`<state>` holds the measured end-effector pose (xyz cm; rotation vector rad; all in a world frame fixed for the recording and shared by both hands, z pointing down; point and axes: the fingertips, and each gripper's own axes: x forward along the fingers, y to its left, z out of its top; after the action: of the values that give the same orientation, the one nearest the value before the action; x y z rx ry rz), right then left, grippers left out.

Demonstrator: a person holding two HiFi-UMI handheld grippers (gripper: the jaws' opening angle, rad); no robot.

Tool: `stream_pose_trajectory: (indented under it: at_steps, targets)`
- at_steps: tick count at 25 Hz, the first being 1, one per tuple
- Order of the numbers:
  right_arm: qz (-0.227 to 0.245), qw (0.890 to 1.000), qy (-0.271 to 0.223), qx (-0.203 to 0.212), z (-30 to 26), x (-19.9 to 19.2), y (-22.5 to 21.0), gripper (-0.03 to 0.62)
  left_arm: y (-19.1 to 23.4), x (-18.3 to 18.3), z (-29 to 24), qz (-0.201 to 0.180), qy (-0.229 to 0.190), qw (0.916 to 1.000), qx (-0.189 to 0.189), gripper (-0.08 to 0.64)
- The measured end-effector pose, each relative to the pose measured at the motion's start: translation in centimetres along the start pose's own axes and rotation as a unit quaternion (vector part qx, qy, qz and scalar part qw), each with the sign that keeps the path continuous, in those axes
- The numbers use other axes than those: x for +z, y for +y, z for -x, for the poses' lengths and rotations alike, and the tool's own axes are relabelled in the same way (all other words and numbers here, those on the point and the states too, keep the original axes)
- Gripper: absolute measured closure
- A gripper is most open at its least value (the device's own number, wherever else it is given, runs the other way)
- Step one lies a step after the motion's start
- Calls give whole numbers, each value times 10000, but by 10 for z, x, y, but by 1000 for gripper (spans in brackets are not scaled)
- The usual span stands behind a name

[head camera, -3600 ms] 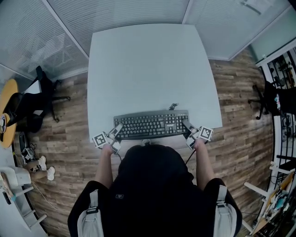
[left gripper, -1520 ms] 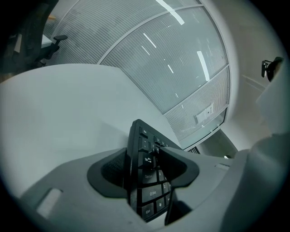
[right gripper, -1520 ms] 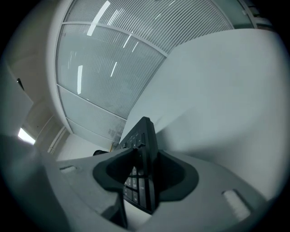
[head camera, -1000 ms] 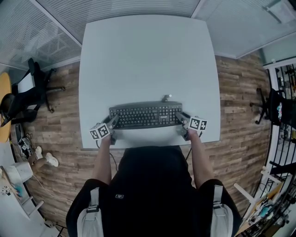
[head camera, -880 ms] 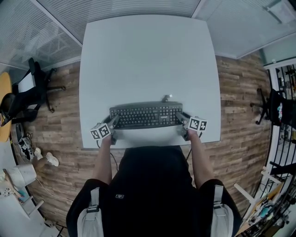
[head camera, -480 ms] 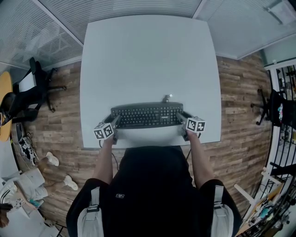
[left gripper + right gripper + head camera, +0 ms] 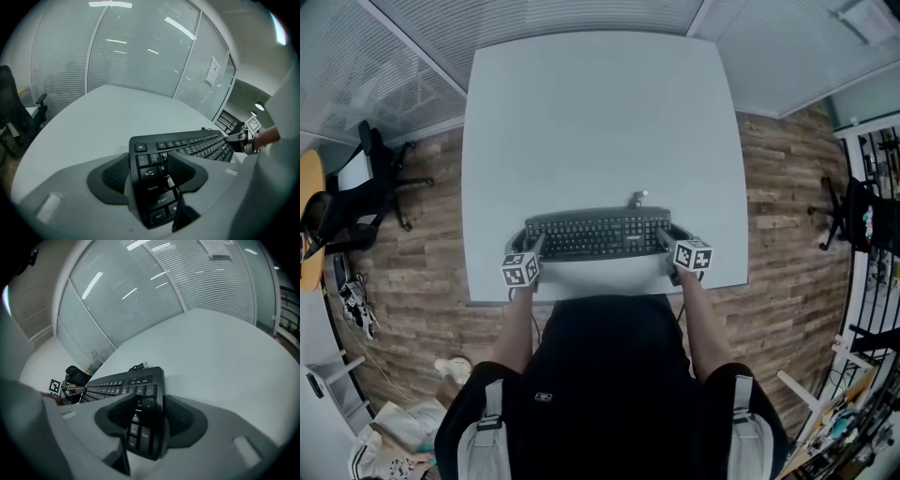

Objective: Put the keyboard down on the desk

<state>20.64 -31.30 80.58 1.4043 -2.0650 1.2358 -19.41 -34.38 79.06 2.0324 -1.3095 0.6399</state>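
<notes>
While the left tool [image 7: 534,247] and right tool [image 7: 665,240] loosen, the keyboard [image 7: 598,233] lies flat on the table [image 7: 600,122].
Both pairs of jaws are opening around its ends, no longer clamping as a second ago: the placing looks done.

One keyboard [image 7: 595,232] lies between two grippers, the left gripper [image 7: 534,246] and the right gripper [image 7: 666,238]. Both pairs of jaws are opening, with one end of the keyboard between each pair. There are two marker cubes, a left cube [image 7: 520,270] and a right cube [image 7: 692,254]. One desk [image 7: 600,122] stretches ahead of the grippers. One plug [image 7: 637,198] lies just beyond the keyboard, nearer the right gripper. Two black chairs stand on the floor: a left chair [image 7: 382,178] well out past the left gripper, and a right chair [image 7: 844,202] well out past the right gripper.
</notes>
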Motion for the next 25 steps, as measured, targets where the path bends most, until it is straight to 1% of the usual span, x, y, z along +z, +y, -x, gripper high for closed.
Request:
stream_pose_trajectory:
  at_steps: [3, 5, 11, 14, 20, 22, 24, 25]
  targets:
    - [414, 9989, 18, -199, 1, 1, 1, 393, -1, -1, 1, -7, -34, 10000, 5, 313]
    - [540, 9982, 41, -255, 2, 3, 3, 390, -2, 0, 2, -20, -46, 10000, 13, 313]
    - [496, 9985, 39, -248, 7, 1, 2, 385, -1, 1, 8, -48, -101, 9999, 80, 314]
    - [526, 9982, 31, -301, 12, -3, 1, 383, -3, 2, 13, -69, -170, 9998, 45, 316]
    - [554, 9974, -298, -354, 23, 9, 2, 383, -5, 1, 23, -137, -240, 9996, -35, 320]
    - [638, 9966, -385, -361, 29, 13, 2, 383, -8, -1, 27, -182, -269, 9995, -51, 335]
    - [759, 9956, -431, -346, 35, 13, 6, 383, -12, -2, 33, -222, -316, 9992, -87, 375]
    - [824, 9951, -445, -306, 37, 11, 9, 394, -14, -2, 36, -233, -344, 9991, -113, 399]
